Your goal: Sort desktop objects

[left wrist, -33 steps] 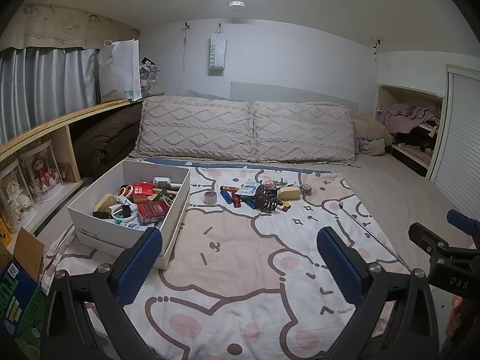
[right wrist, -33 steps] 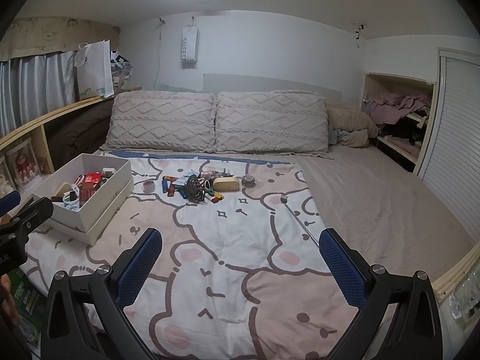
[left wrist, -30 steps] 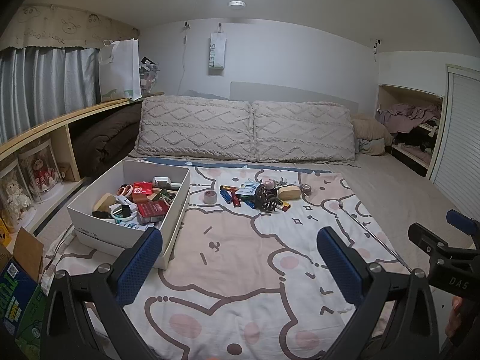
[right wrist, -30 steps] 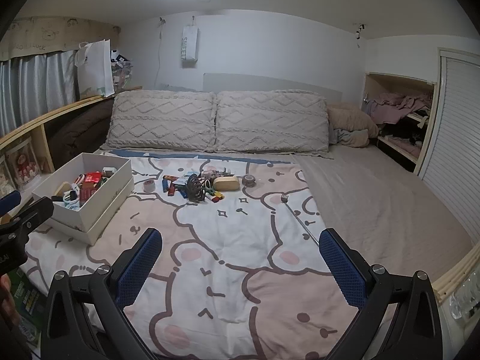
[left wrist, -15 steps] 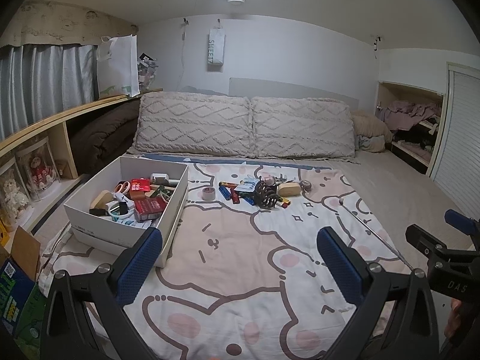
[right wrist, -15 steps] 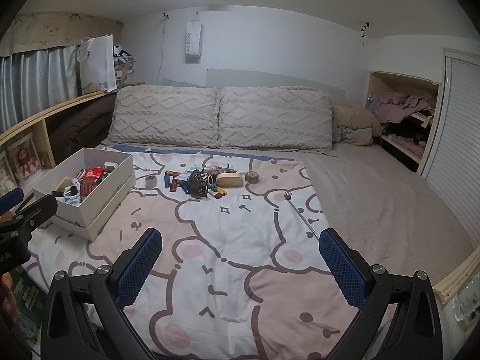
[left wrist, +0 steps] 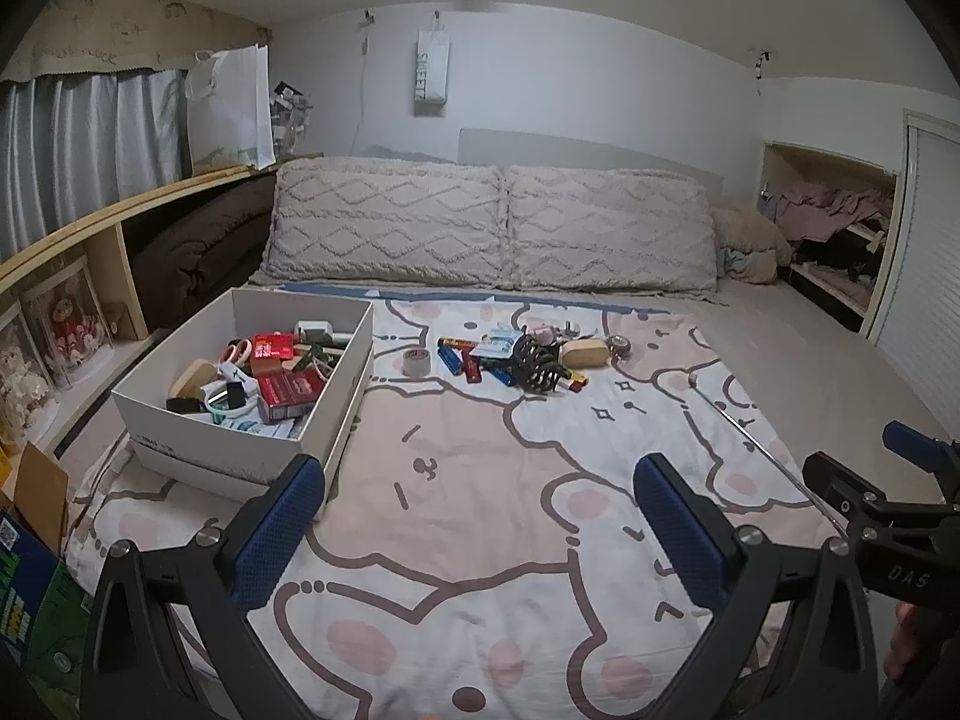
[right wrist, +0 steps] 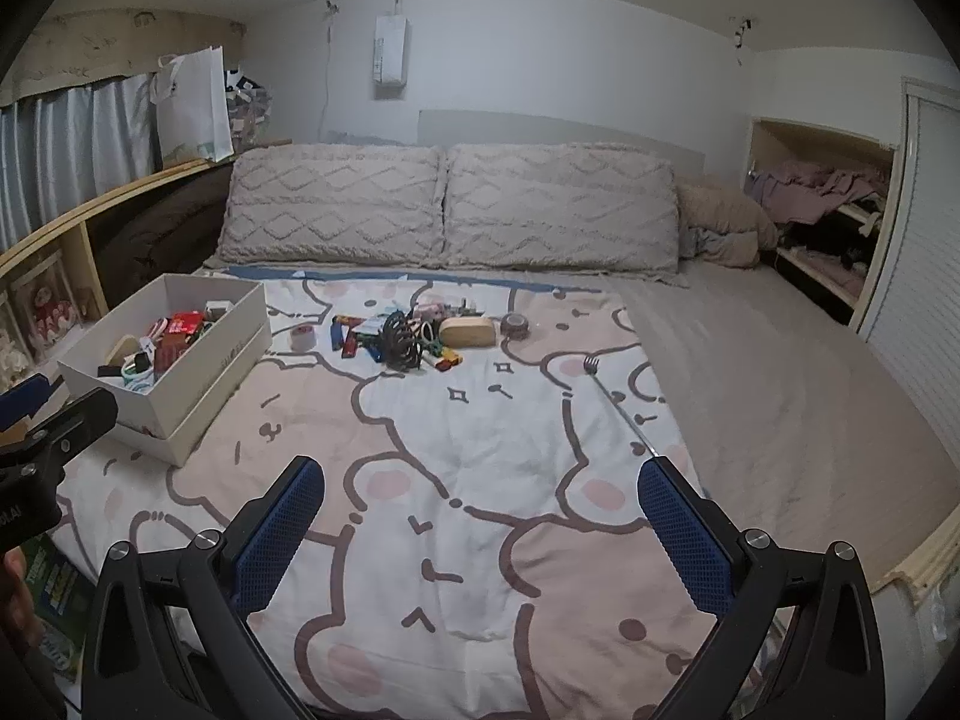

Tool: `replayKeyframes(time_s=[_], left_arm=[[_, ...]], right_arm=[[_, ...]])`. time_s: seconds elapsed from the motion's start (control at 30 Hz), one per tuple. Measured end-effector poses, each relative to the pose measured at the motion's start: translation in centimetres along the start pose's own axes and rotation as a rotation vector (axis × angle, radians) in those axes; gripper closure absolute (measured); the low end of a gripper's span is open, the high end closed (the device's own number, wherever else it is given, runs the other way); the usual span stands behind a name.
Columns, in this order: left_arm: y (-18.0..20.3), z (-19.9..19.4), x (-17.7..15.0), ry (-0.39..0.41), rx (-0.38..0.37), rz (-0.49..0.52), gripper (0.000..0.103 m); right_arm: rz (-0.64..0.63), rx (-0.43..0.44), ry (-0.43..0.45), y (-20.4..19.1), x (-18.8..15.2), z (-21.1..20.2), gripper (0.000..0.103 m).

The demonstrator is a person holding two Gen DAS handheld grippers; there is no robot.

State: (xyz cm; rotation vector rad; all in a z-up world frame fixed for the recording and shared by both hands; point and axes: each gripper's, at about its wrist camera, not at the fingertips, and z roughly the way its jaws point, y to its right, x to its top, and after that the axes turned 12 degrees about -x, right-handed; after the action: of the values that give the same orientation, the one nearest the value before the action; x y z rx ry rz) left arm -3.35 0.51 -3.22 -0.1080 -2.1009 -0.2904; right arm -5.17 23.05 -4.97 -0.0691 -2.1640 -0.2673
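While both grippers hang above the near end of the blanket (left wrist: 480, 456), the left gripper (left wrist: 477, 516) has its jaws wide apart and empty, and the right gripper (right wrist: 480, 516) likewise. The white box (left wrist: 336, 384), partly filled, sits at far left. The pile of small items (left wrist: 516, 354) lies just right of it, near the pillows (left wrist: 492, 228); a thin rod (right wrist: 618, 402) lies farther right.
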Motion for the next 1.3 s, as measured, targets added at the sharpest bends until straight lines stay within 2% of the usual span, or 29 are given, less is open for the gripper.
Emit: replayKeyframes(time_s=[0.4, 0.8, 1.3], left_arm=[[-0.3, 4.7, -0.5, -0.071, -0.001, -0.007, 0.0], [-1.8, 10.2, -1.1, -0.152, -0.004, -0.056, 0.0], [-1.6, 18.2, 0.7, -0.218, -0.006, -0.069, 0.0]], right_arm=[[-0.01, -0.001, -0.094, -0.7, -0.7, 4.5, 0.0], [-0.044, 0.005, -0.206, -2.2, -1.4, 10.4, 0.0], [-0.051, 0.049, -0.286, -2.7, 0.4, 17.5, 0.0]])
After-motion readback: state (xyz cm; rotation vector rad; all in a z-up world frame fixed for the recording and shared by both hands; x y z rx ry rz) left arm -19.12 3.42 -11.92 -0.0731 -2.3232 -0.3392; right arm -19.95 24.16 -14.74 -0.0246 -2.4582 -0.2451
